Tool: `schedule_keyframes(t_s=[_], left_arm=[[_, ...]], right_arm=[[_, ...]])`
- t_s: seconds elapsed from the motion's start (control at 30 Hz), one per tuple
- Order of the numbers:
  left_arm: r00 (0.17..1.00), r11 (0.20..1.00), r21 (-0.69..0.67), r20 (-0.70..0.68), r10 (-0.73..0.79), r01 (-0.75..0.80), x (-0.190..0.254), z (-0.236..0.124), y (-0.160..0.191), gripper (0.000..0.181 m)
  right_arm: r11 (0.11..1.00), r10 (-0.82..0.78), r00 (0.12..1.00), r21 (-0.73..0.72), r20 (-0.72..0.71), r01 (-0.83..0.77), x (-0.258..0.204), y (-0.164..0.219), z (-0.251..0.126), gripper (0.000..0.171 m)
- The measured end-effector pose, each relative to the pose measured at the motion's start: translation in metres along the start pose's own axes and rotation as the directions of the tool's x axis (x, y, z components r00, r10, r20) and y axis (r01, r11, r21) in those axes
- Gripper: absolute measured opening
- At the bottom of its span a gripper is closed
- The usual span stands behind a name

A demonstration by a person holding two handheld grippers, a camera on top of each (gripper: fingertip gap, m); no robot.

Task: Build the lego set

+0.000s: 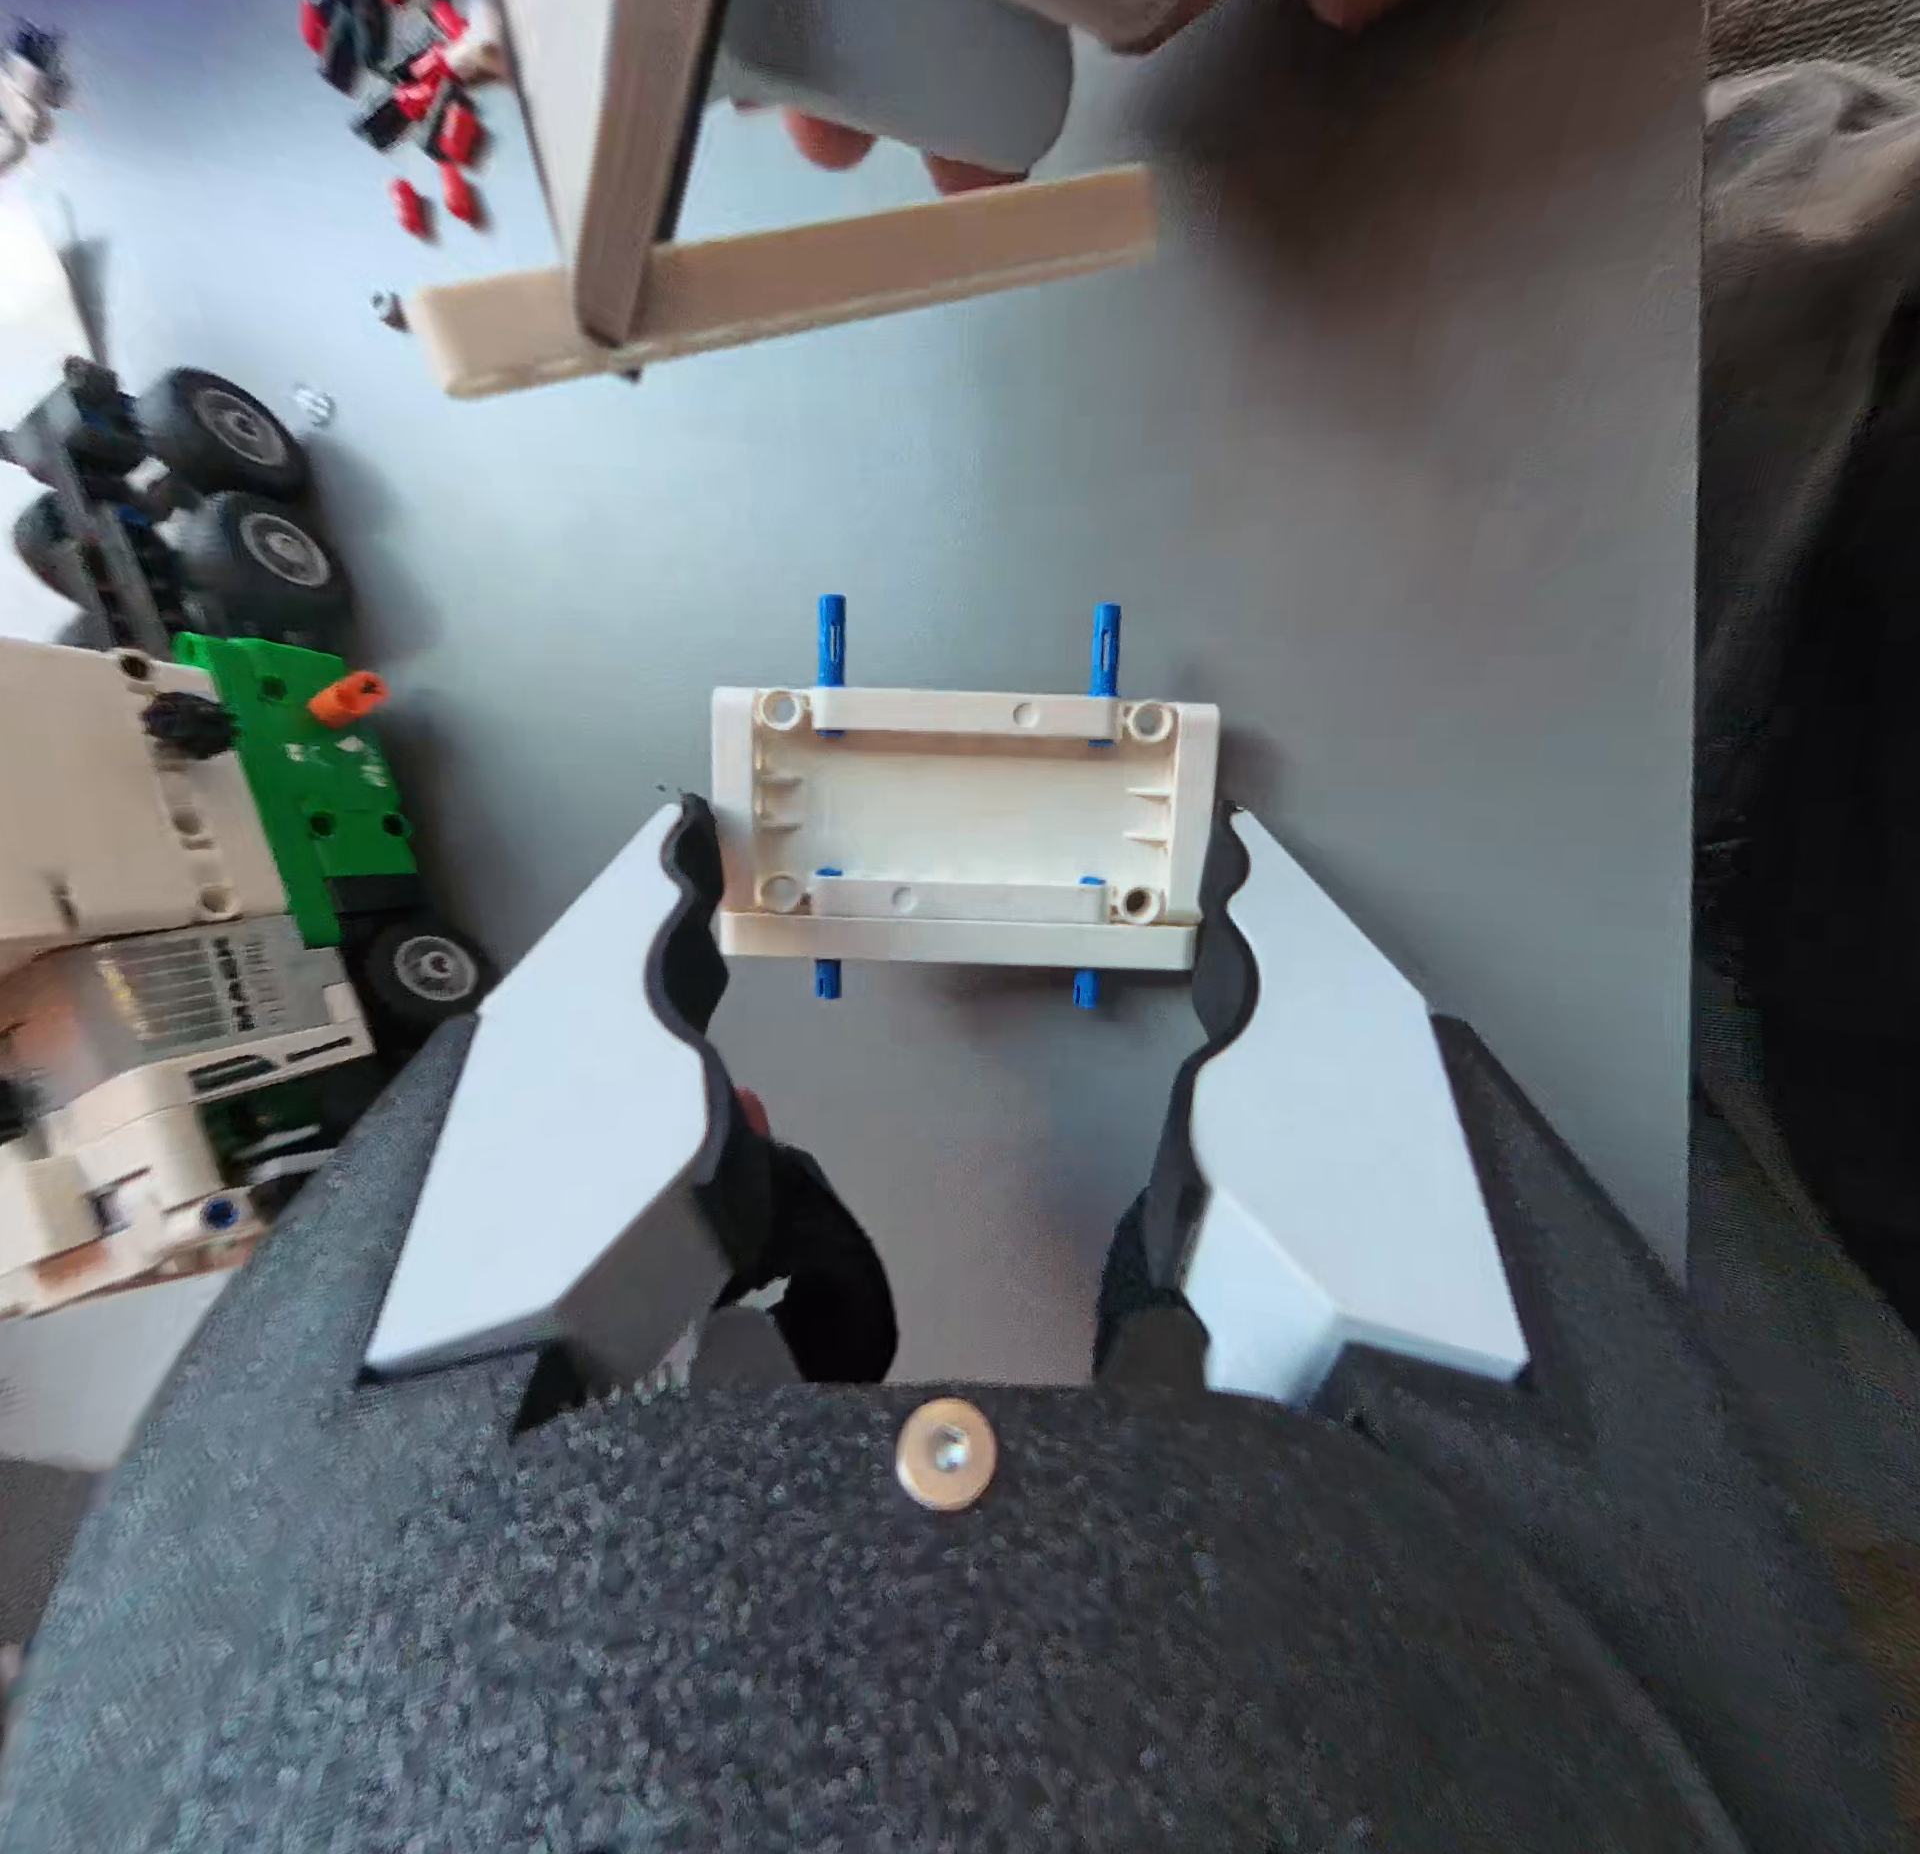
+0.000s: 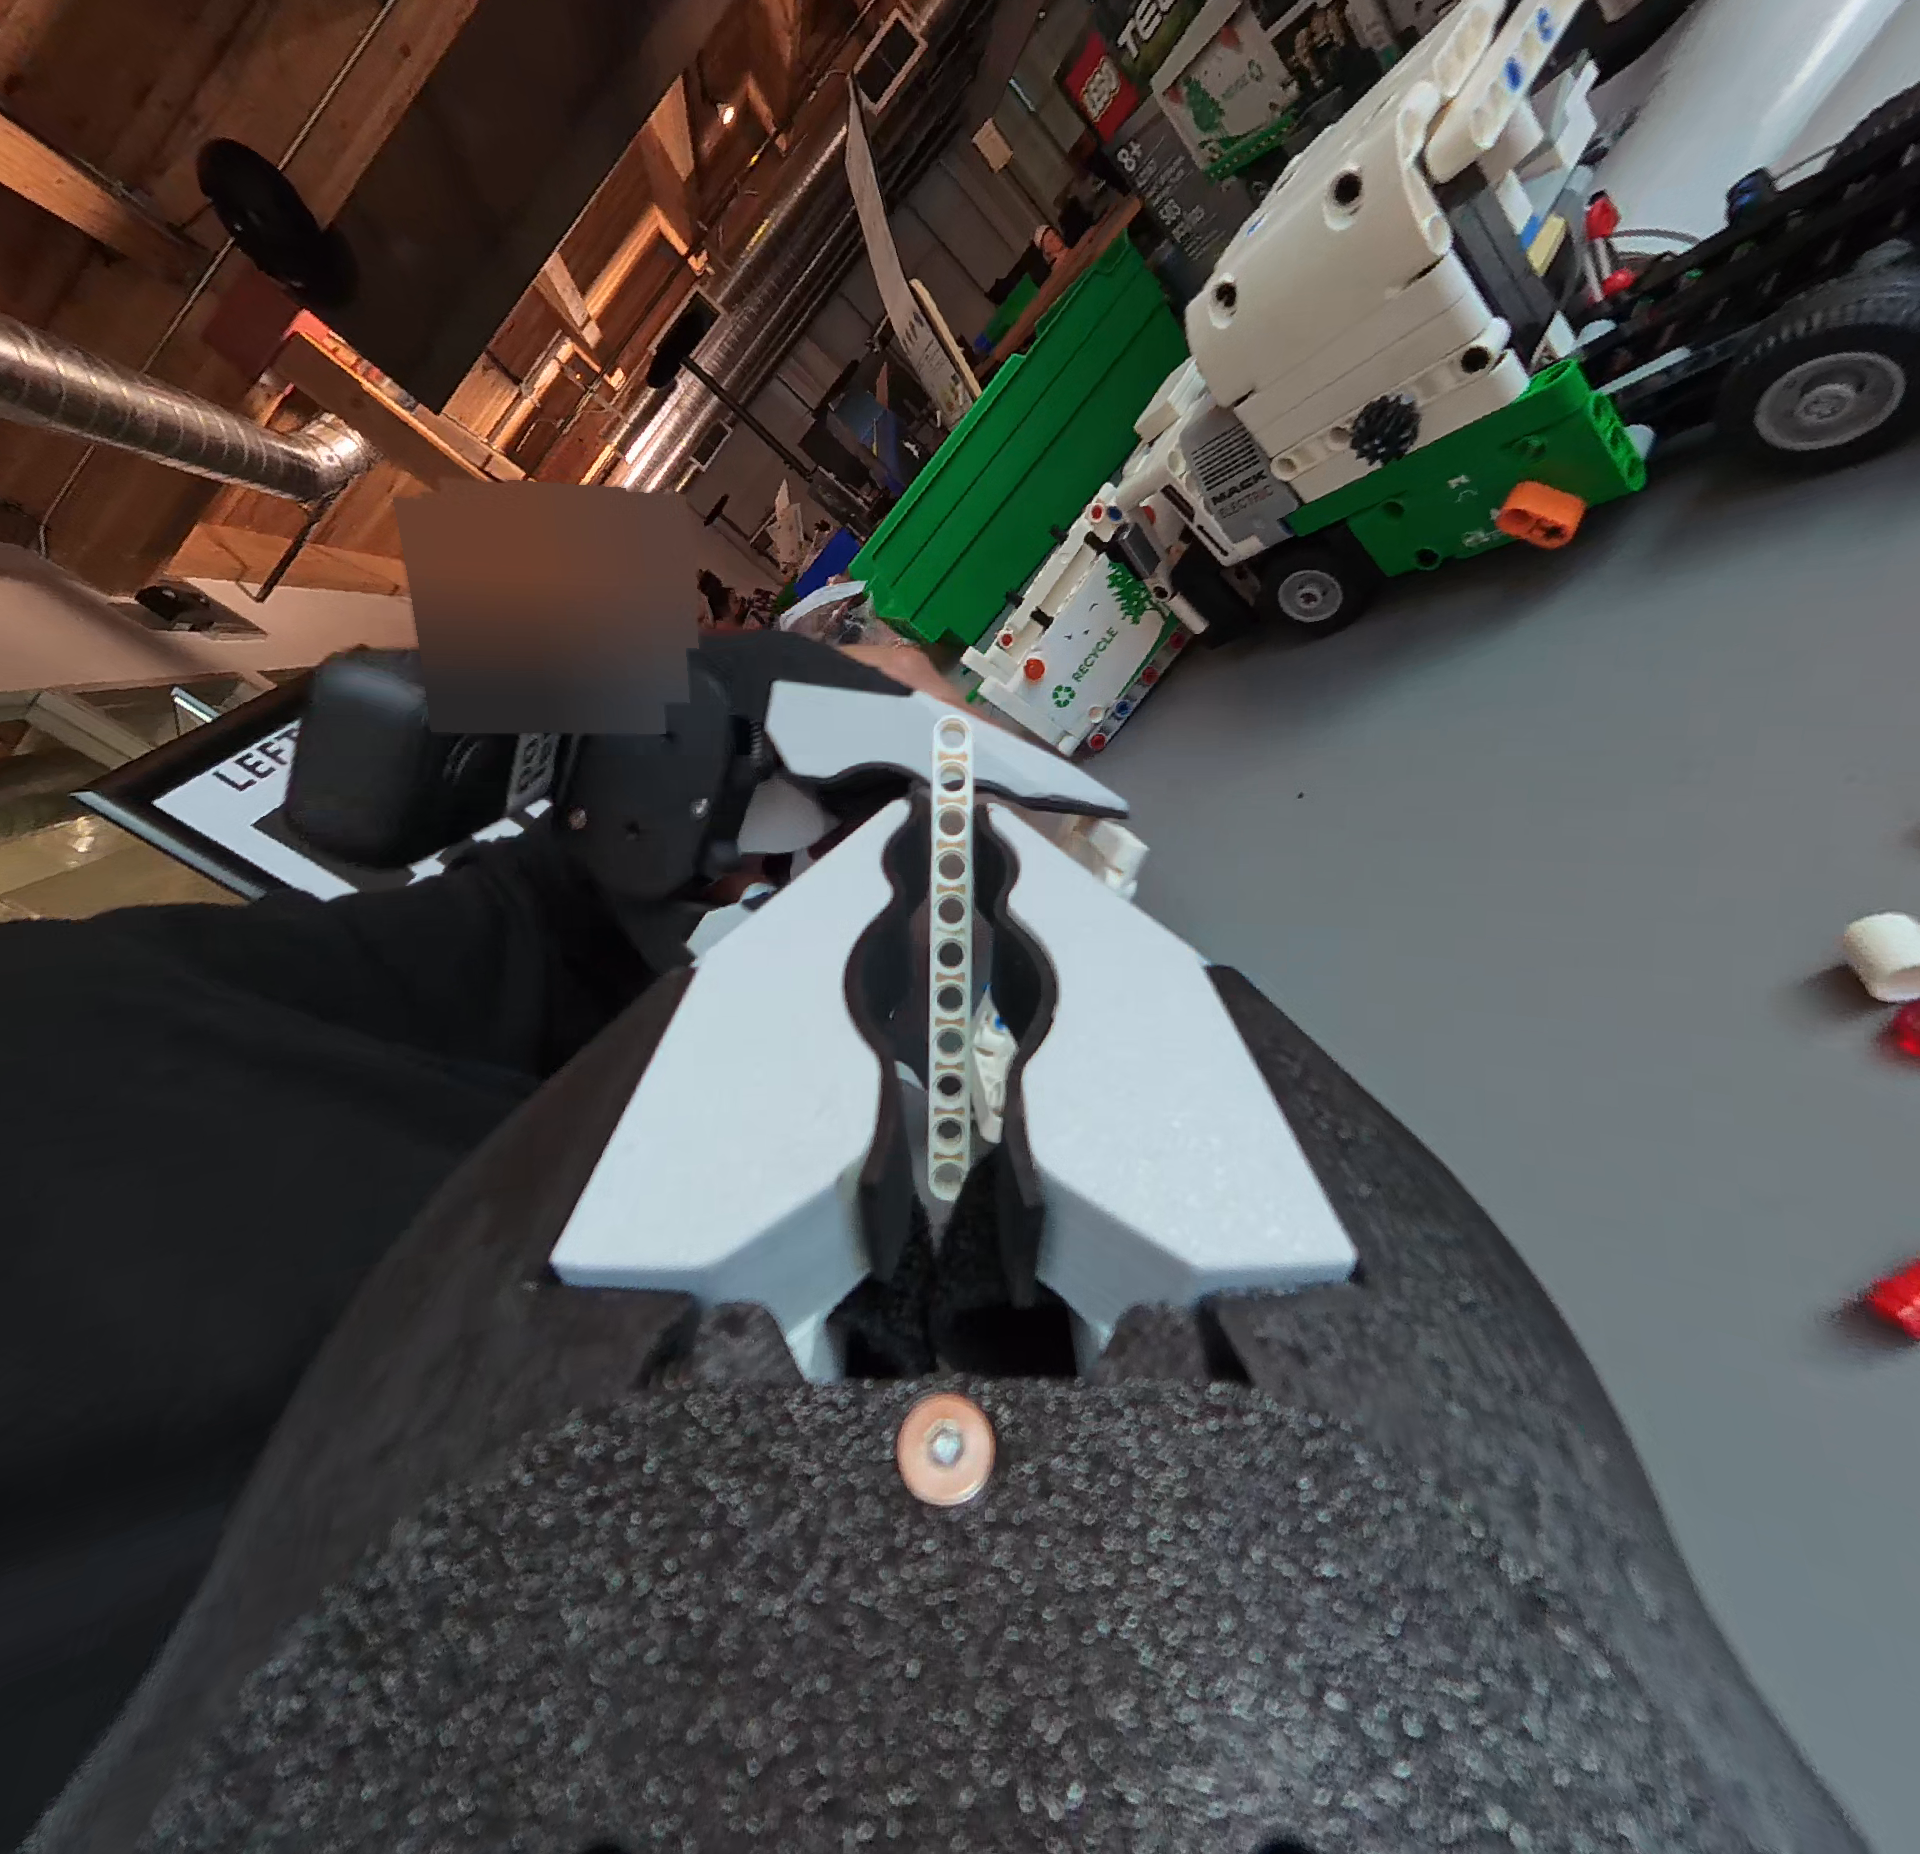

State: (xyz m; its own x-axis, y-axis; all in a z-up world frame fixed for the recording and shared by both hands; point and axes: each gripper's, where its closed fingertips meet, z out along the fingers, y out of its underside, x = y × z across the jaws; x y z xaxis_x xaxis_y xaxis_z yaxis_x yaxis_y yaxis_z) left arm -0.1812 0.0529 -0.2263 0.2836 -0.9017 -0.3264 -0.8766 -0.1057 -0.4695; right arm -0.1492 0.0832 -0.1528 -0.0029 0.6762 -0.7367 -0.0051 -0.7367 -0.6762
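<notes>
A grey counter [image 2: 1455, 973] carries the work. Behind it stand green bins [image 2: 1029, 454]. A silver ventilation duct [image 2: 156, 417] runs beneath timber ceiling beams [image 2: 94, 194] in the background.

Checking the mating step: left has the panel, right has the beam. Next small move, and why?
Probably bring the right gripper down so its long white beam meets the blue pins on top of the white panel. The left gripper clamps the panel; the beam hangs above it, tilted, not touching.

left tool [image 1: 961, 848] | grips white panel [image 1: 961, 828] | blue pins [image 1: 831, 641]
</notes>
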Motion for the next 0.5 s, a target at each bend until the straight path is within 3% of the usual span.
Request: schedule_keyframes(t_s=[0.03,0.17,0.33,0.5], left_arm=[[0.997,0.999,0.007,0.063,0.040,-0.040,-0.001,-0.003,-0.002,0.091],[0.966,0.997,0.026,0.250,0.070,-0.079,-0.004,-0.011,-0.004,0.090],[0.916,0.995,0.097,0.396,-0.062,0.025,-0.003,-0.017,-0.002,0.090],[0.884,0.942,0.230,0.347,-0.314,0.244,0.005,-0.014,0.004,0.090]], right_arm=[[1.000,0.010,1.000,0.011,-0.021,-0.010,0.003,-0.001,0.000,0.006],[0.998,0.048,0.997,0.032,-0.064,-0.046,0.006,0.001,0.002,0.006],[0.998,0.060,0.987,0.003,-0.151,-0.060,0.011,0.015,0.008,0.006],[0.997,0.004,0.984,-0.078,-0.181,-0.018,0.016,0.022,0.024,0.006]])
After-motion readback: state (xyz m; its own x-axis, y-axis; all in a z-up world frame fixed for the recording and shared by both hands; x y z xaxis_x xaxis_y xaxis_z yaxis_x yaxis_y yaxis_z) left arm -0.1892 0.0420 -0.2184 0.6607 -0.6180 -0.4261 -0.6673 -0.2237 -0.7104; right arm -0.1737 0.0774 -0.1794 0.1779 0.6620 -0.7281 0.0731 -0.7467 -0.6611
